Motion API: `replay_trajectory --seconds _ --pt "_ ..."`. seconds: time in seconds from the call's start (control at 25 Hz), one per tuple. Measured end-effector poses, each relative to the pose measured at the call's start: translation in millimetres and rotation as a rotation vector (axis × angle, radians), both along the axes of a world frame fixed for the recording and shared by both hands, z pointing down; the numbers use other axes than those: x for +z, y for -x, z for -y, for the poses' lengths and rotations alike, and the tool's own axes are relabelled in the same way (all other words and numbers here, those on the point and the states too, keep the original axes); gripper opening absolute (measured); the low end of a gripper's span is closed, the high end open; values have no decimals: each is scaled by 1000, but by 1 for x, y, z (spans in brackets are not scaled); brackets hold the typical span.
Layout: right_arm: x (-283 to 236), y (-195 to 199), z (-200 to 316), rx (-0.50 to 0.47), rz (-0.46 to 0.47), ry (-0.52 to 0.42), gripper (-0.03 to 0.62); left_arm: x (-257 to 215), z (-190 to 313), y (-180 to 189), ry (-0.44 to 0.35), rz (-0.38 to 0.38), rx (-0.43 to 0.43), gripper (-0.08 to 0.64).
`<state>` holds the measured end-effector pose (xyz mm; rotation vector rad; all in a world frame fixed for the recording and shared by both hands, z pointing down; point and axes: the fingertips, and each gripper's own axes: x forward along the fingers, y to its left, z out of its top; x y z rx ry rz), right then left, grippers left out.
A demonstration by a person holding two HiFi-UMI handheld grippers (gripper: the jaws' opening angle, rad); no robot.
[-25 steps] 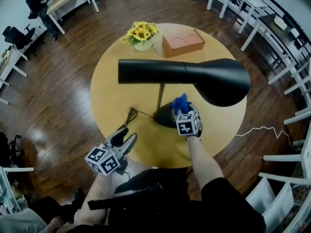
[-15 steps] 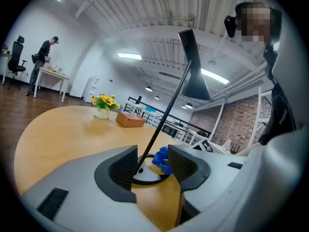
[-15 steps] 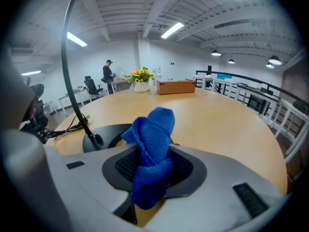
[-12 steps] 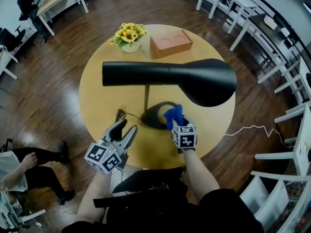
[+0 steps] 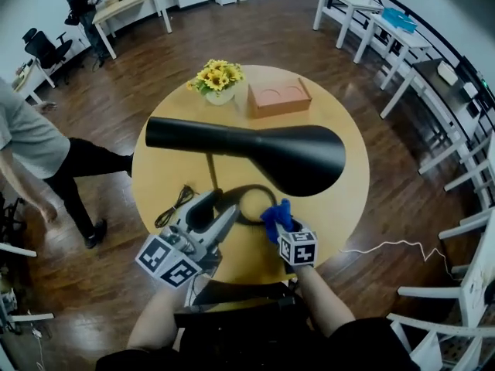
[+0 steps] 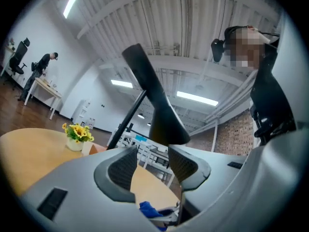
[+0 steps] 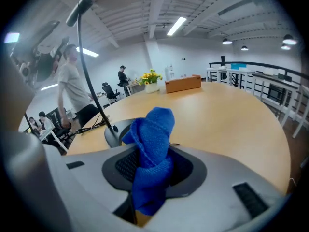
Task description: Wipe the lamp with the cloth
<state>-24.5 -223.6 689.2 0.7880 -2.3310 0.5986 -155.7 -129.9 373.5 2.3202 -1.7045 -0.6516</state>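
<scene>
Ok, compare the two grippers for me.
The right gripper is shut on the blue cloth; the left gripper has its jaws apart with nothing between them. The left gripper tilts up toward the lamp shade; the right gripper angles down toward the lamp base. Both hover over the table's near edge.

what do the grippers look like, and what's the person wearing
The left gripper and right gripper are light grey plastic with dark ribbed pads. Each carries a white cube with black square markers. The person wears a black short-sleeved top.
</scene>
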Motion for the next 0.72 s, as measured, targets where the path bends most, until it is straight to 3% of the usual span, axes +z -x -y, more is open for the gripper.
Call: replay_trajectory --seconds 0.12,0.32,0.4,0.6,0.72 --pt "-28 -29 28 -3 62 -15 129 -38 16 -6 -82 -106 -70 244" --pt "-69 -53 94 -3 141 -90 129 -70 49 20 -173 -430 -177 303" --pt "-81 -58 101 -40 147 -129 129 -82 54 30 -206 -467 -259 360" --pt "-109 -66 106 -108 181 -176 129 -91 48 45 -229 -569 -479 342" --pt "-122 -66 113 -110 208 -176 129 -93 49 53 -222 -618 -562 342"
